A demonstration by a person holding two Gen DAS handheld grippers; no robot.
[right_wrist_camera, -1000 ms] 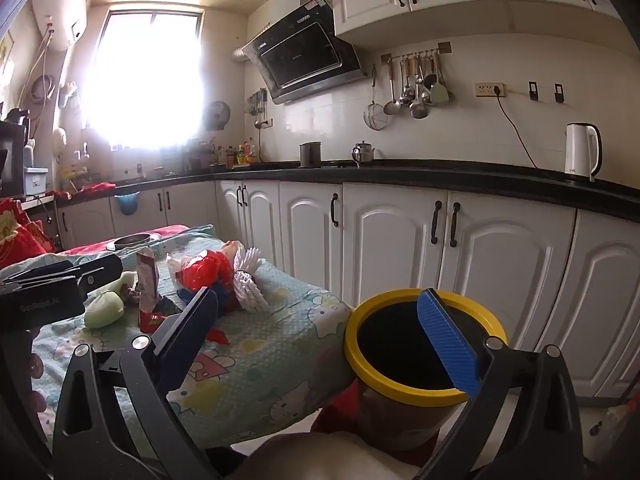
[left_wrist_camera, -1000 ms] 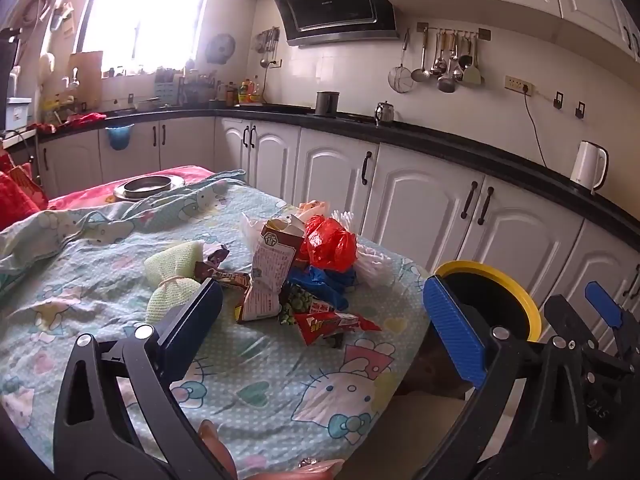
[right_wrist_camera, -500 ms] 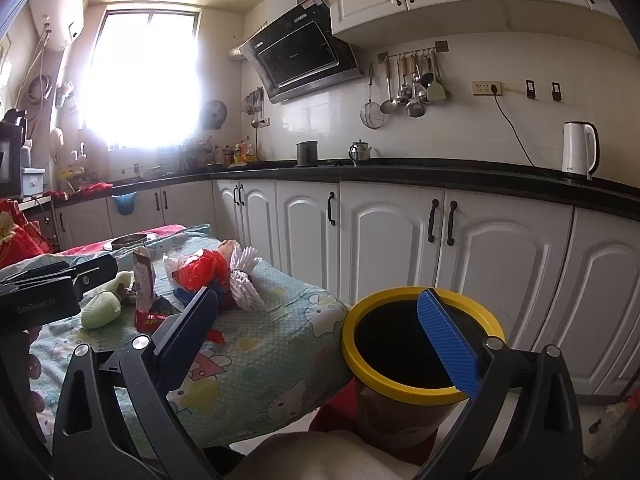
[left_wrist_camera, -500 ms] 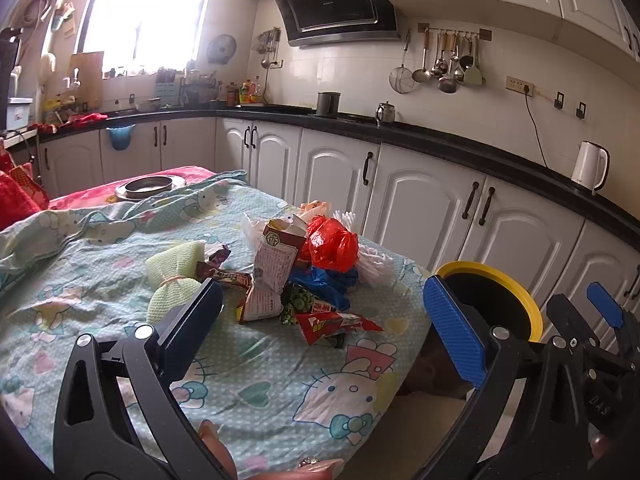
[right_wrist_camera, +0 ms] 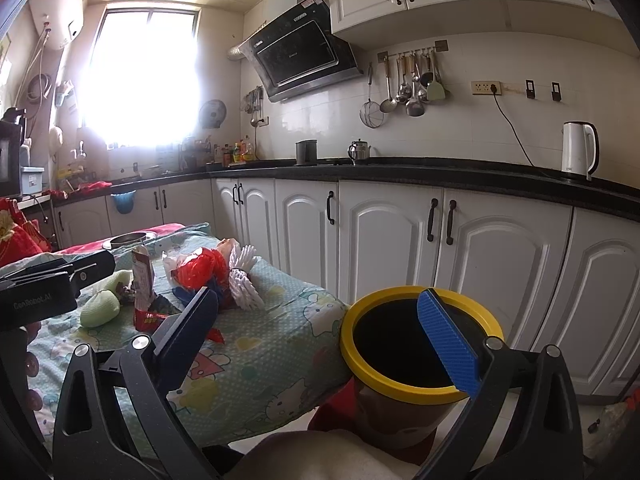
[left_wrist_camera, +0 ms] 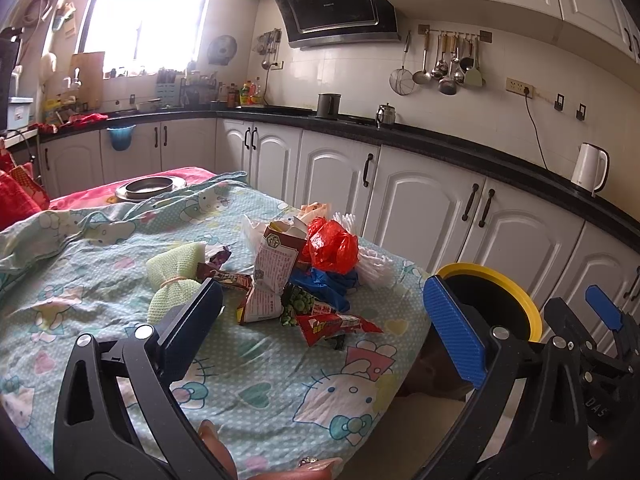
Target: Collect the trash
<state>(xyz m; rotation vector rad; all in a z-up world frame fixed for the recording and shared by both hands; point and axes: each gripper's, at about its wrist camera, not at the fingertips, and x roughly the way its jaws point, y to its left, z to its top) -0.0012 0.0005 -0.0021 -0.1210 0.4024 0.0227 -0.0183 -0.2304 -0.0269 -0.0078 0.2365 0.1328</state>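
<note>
Left wrist view: the left gripper (left_wrist_camera: 320,320), jaws wide and empty, faces a light, crinkly red wrapper (left_wrist_camera: 338,325); pinch its middle.

My left wrist camera looks forward between its own fingers, down over the table (left_wrist_camera: 132,248), close to the trash pile (left_wrist_camera: 304,276), with the counter (left_wrist_camera: 440,144) behind. My right wrist camera sits lower and farther right, facing the cabinets, nearest the yellow-rimmed bin (right_wrist_camera: 400,386). Both views share the pile (right_wrist_camera: 200,276), the bin (left_wrist_camera: 516,300), the table's near corner and the counter wall (right_wrist_camera: 400,170). Each view catches the other gripper at its edge.
</note>
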